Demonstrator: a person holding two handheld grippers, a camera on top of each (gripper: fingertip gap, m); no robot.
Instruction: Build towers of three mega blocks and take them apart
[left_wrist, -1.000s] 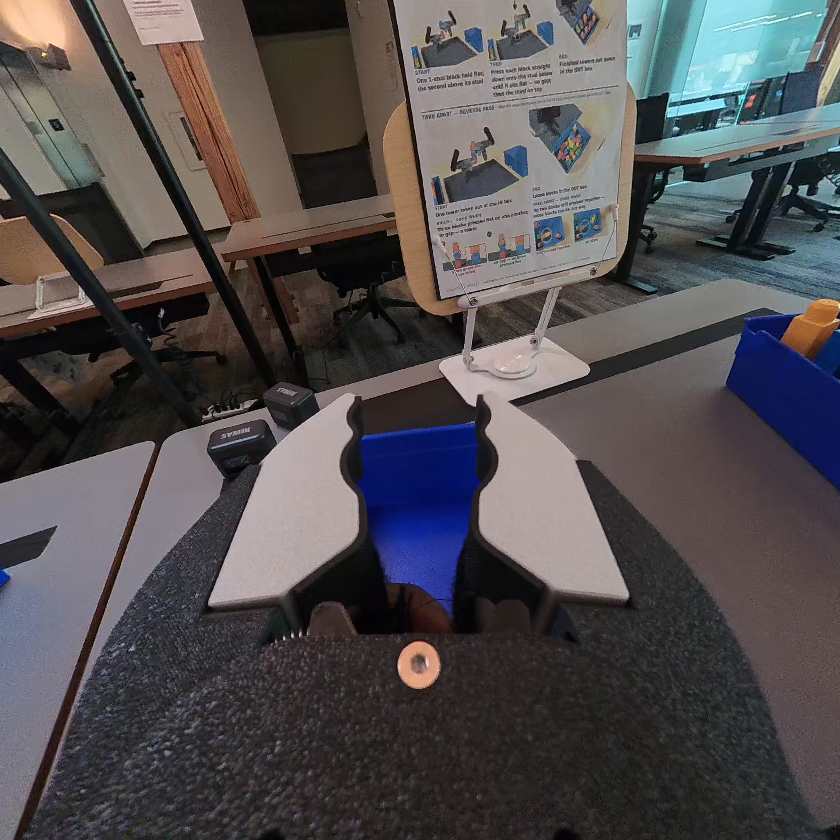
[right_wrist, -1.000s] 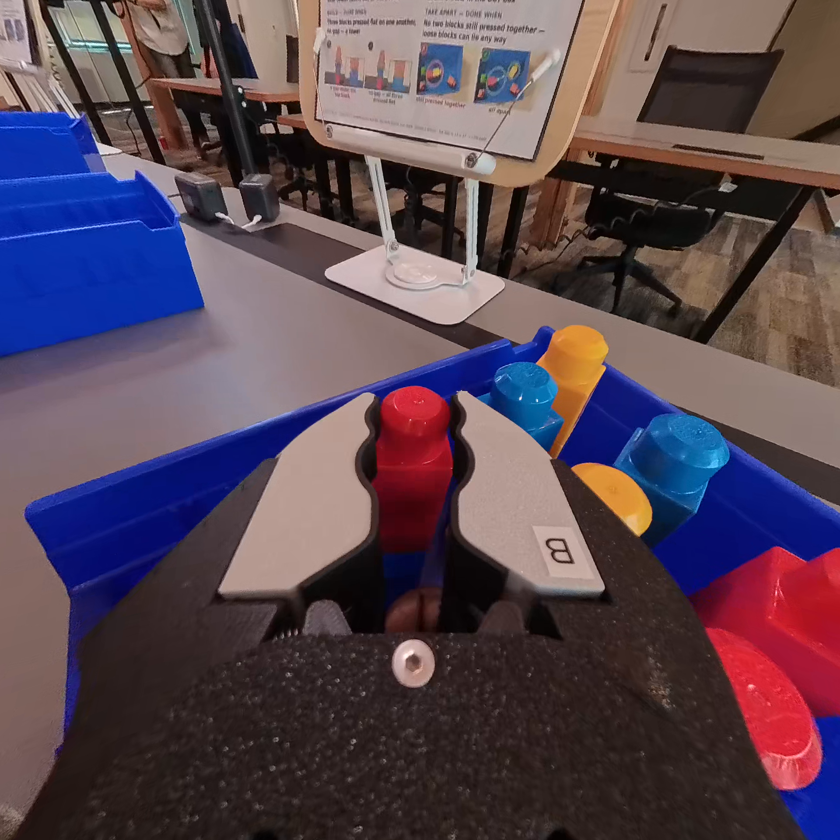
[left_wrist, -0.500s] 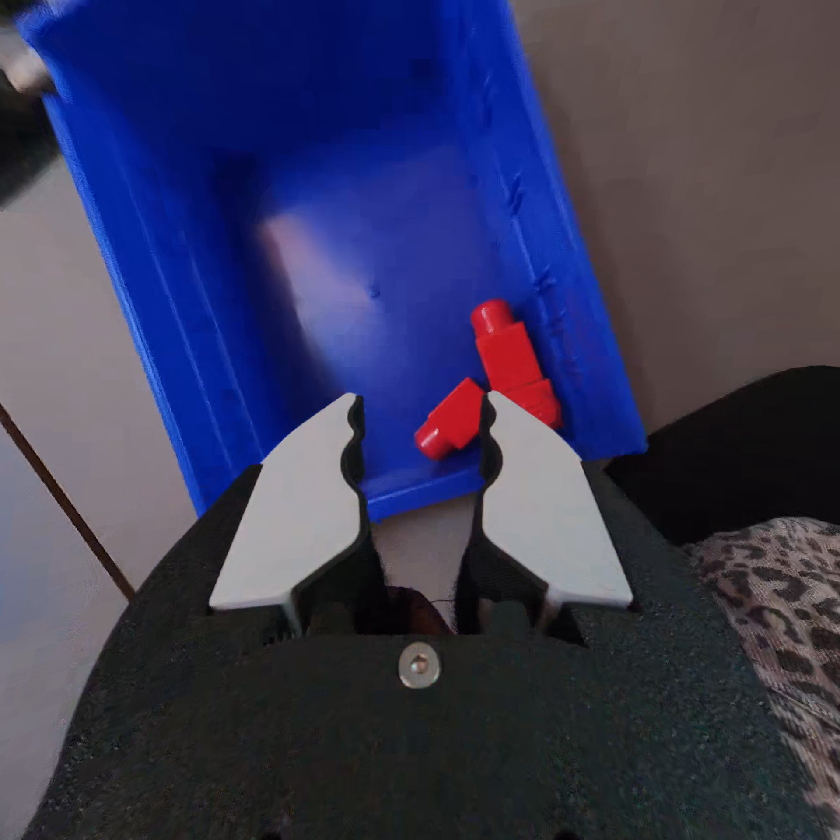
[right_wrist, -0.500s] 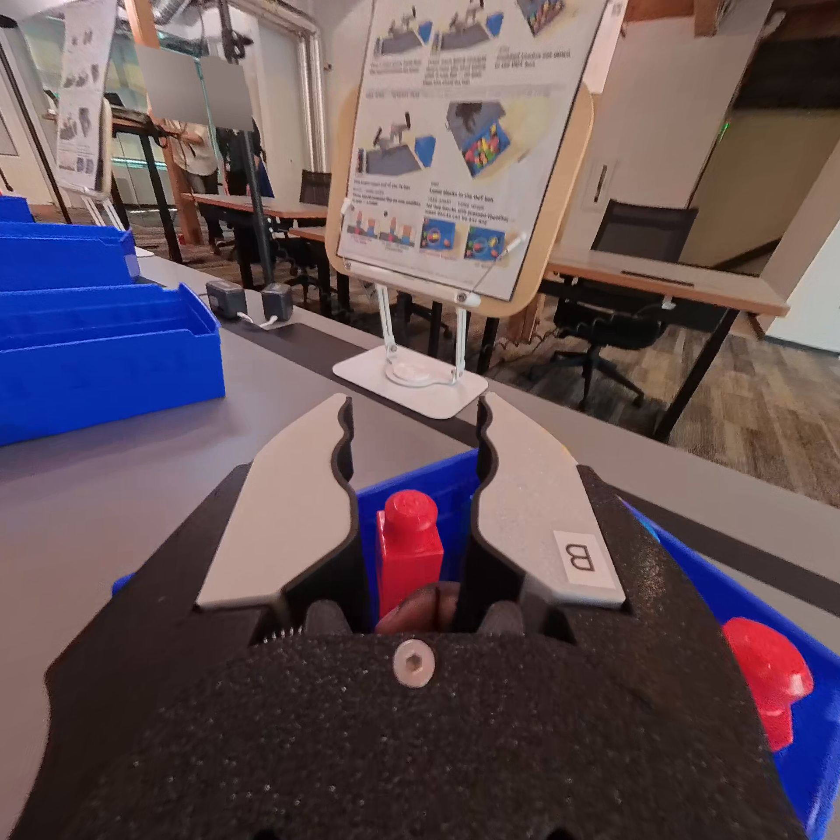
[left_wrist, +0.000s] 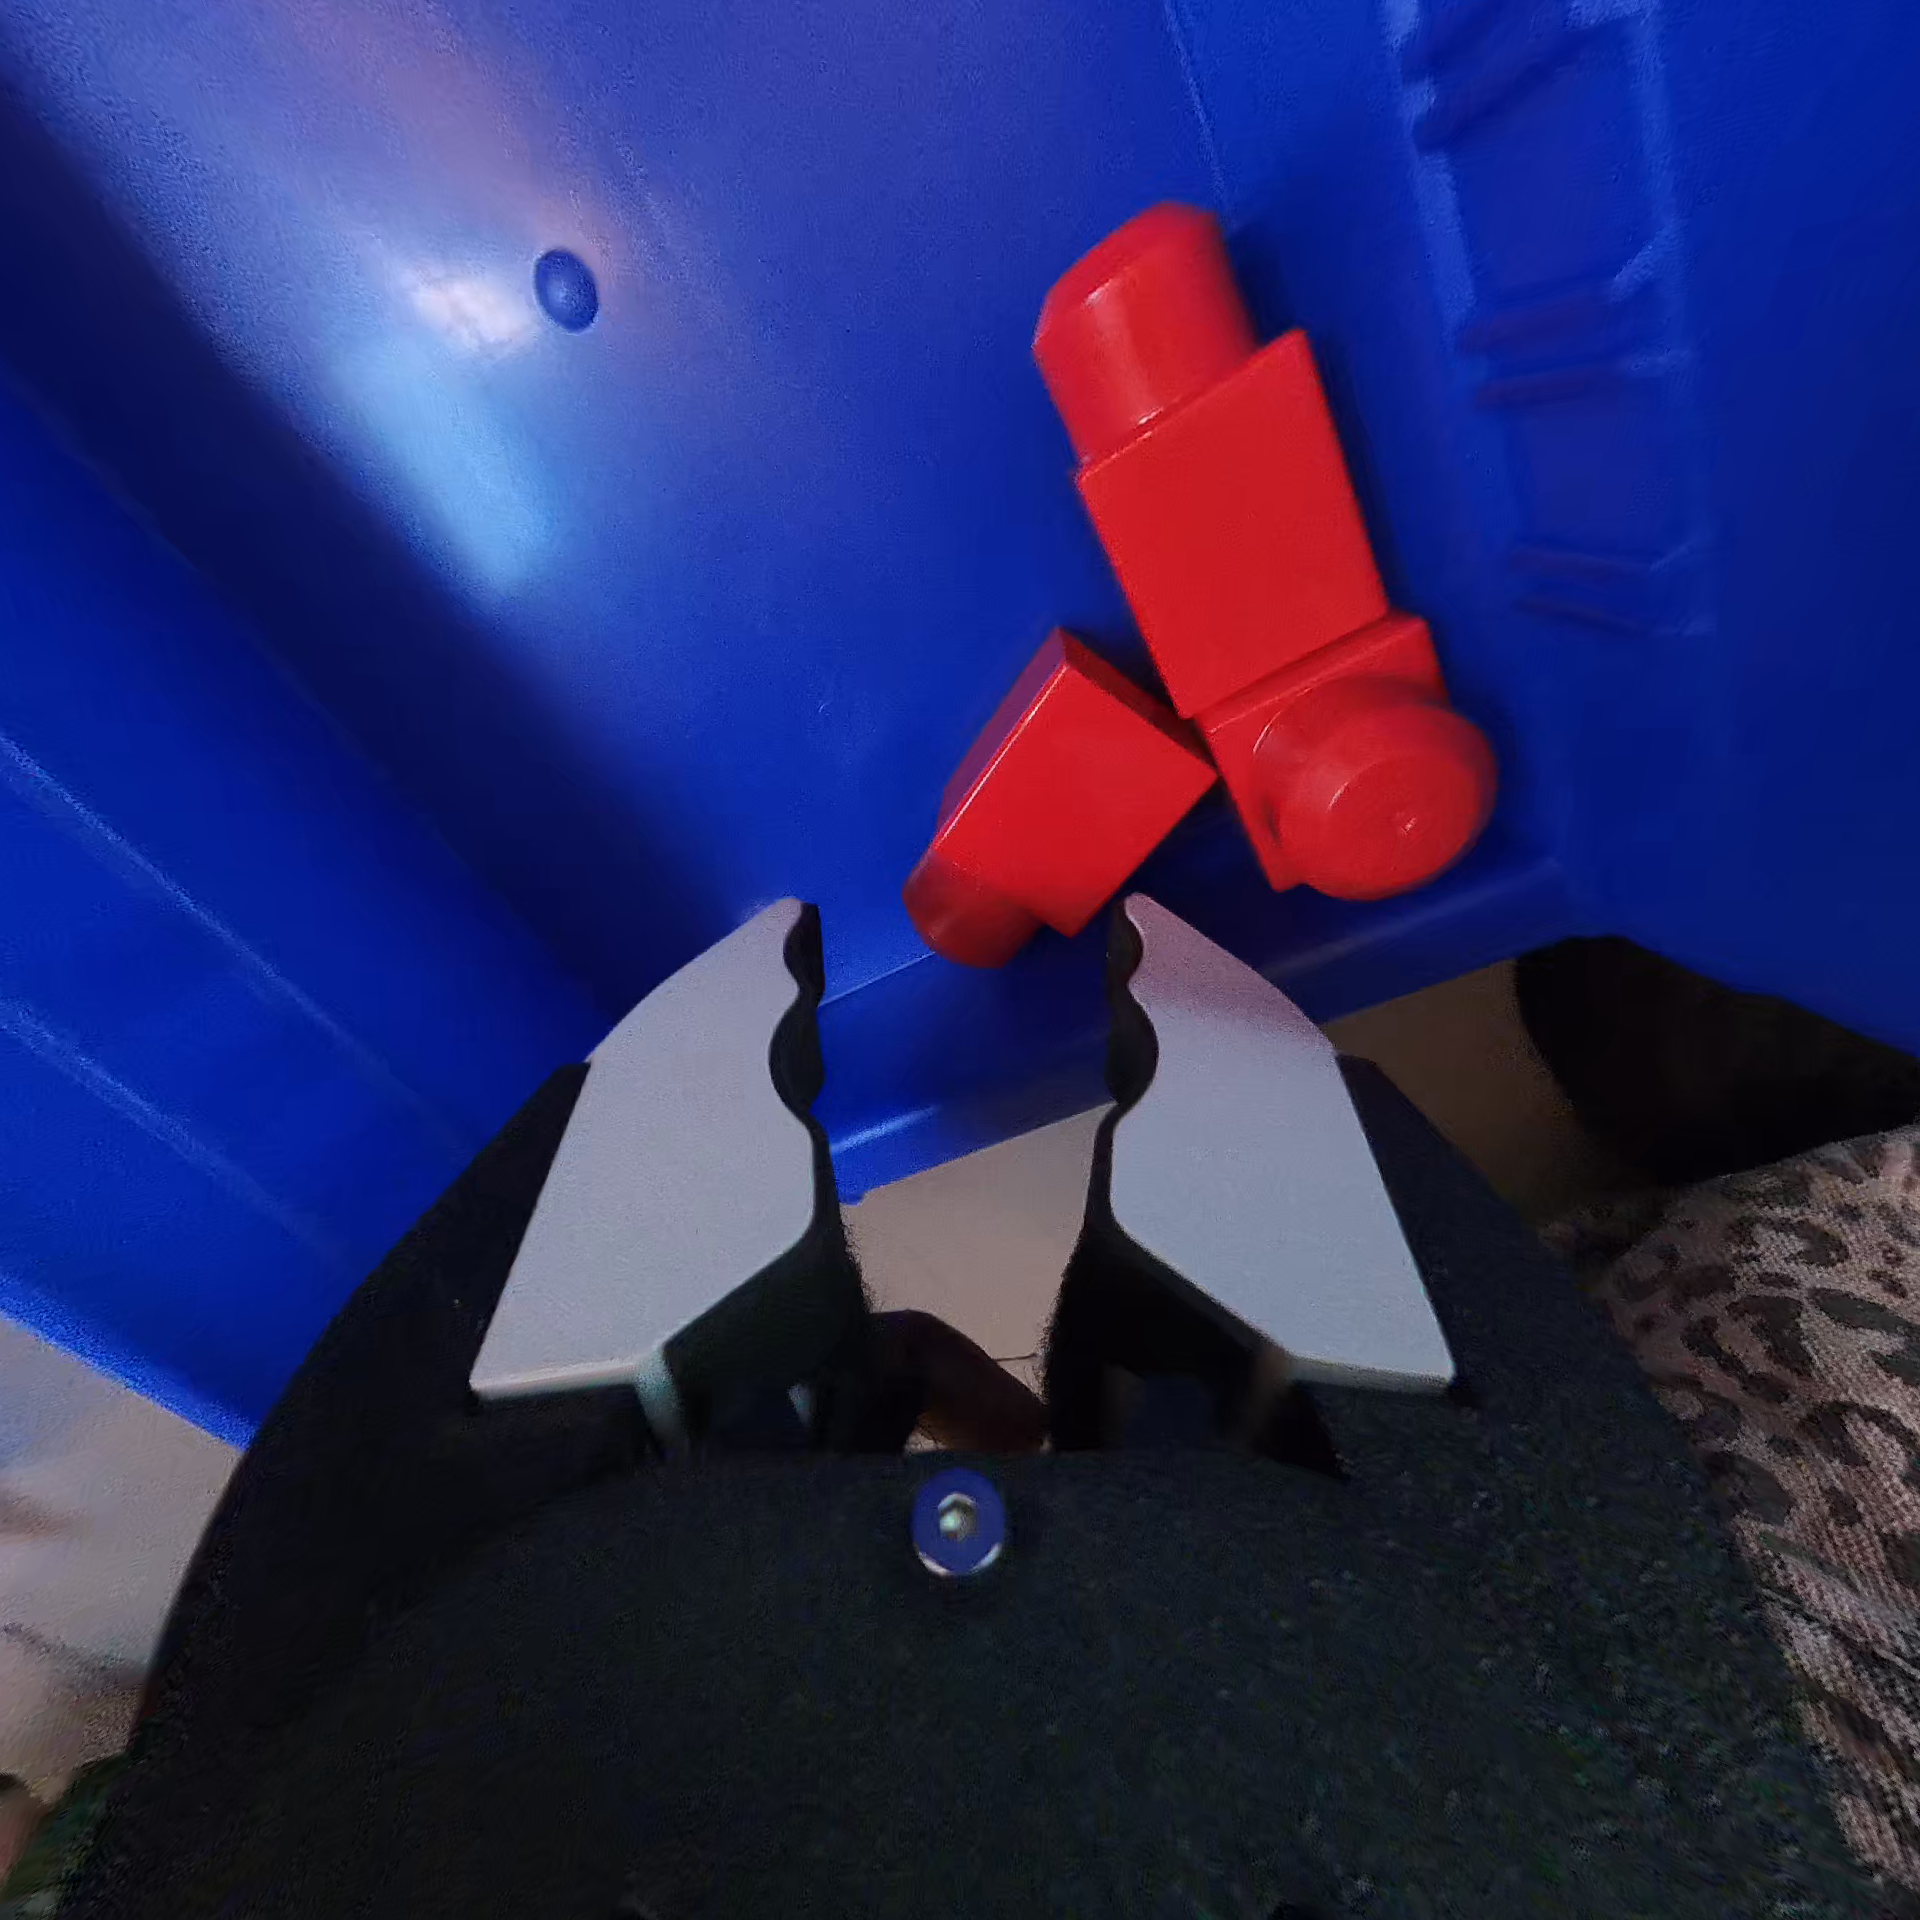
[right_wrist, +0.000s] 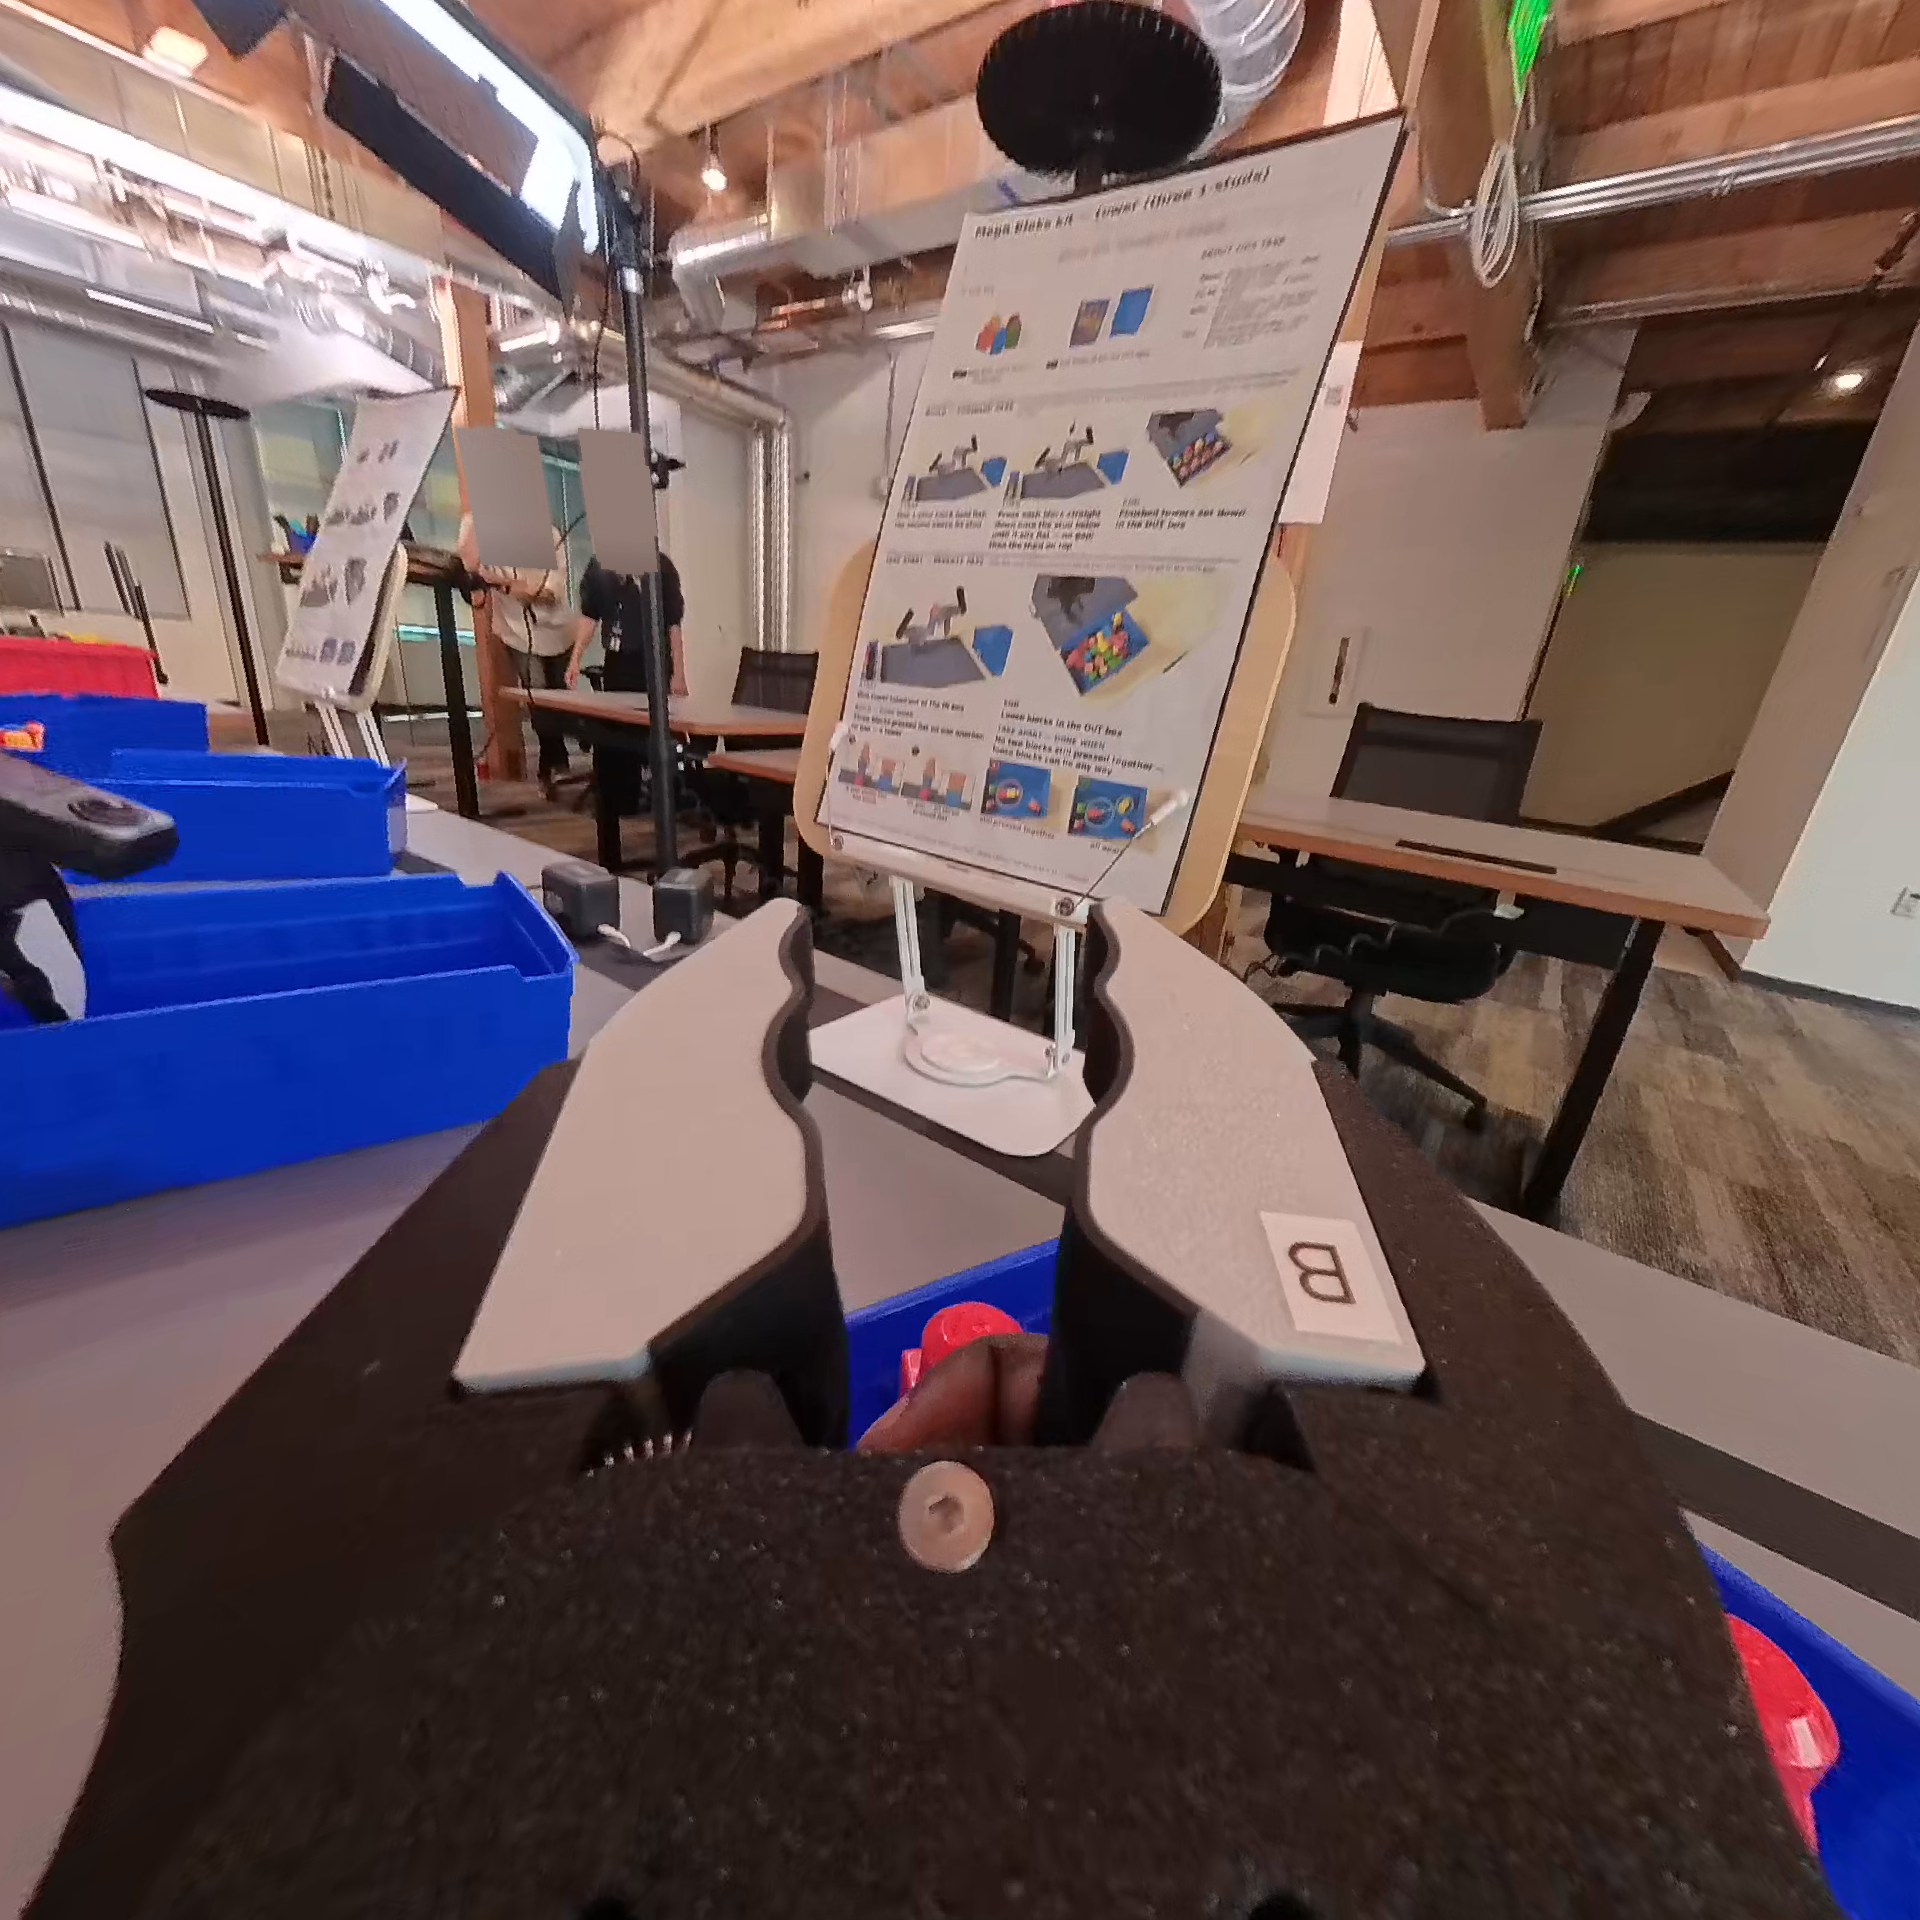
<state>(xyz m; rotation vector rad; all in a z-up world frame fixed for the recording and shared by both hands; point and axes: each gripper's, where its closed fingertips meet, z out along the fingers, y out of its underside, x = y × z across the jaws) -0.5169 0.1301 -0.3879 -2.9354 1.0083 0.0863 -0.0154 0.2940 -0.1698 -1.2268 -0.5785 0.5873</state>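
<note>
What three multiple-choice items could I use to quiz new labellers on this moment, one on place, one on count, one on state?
1. Where do the red blocks seen from the left wrist view lie?
A. On the grey table
B. In a near corner of the blue bin, by its side wall
C. Between the tongs' fingers

2. How many red blocks show in that bin?
A. One
B. Three
C. Five

3. How do the left tongs stand?
A. Open and empty, above the bin
B. Shut on a red block
C. Shut on the bin's rim

Answers:
1 B: all of them sit on the bin's floor, bunched beside its side wall and near wall.
2 B: three red blocks are visible, touching one another, none stacked.
3 A: a clear gap shows between the fingers, with nothing in it.
</note>
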